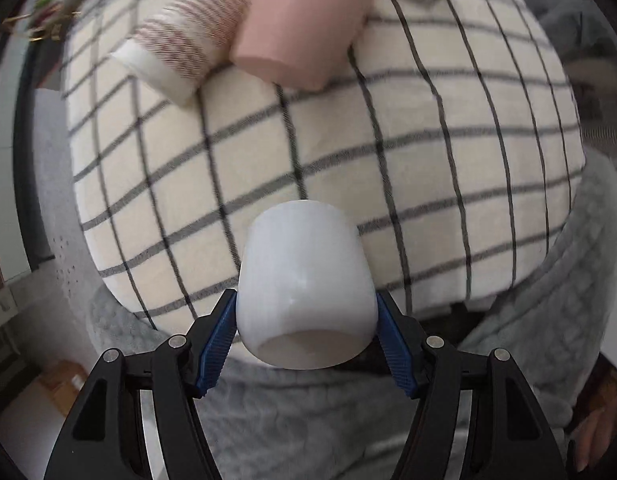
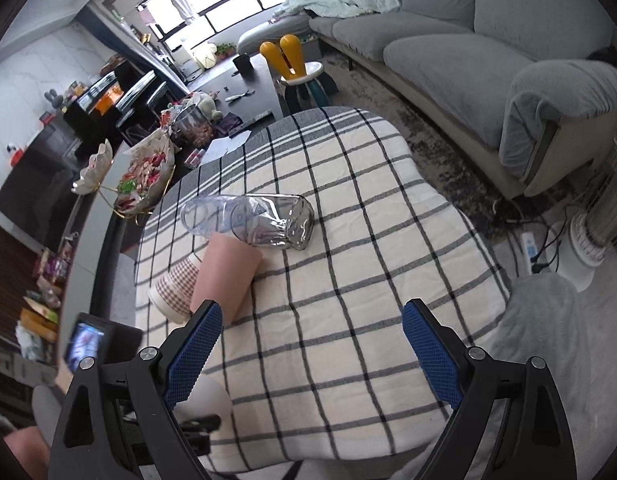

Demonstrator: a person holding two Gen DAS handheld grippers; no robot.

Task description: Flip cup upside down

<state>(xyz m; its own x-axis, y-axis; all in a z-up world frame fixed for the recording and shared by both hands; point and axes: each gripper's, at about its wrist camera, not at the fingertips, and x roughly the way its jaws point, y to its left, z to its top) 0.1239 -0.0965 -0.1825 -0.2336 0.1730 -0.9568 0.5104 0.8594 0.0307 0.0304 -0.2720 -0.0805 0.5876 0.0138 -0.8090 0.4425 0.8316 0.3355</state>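
Observation:
My left gripper [image 1: 306, 320] is shut on a white cup [image 1: 306, 284], its blue pads pressing both sides. The cup is held above the near edge of the checked tablecloth [image 1: 348, 152], tilted, with one flat end turned toward the camera. In the right wrist view a bit of the white cup [image 2: 210, 398] shows behind the left finger at lower left. My right gripper [image 2: 308, 344] is open and empty above the near part of the cloth.
A pink cup [image 2: 226, 276] and a checked paper cup [image 2: 174, 288] lie on their sides at the cloth's left; a clear glass pitcher [image 2: 264, 220] lies behind them. A snack bowl [image 2: 144, 180] stands beyond the table's left edge. A grey sofa [image 2: 468, 52] is at right.

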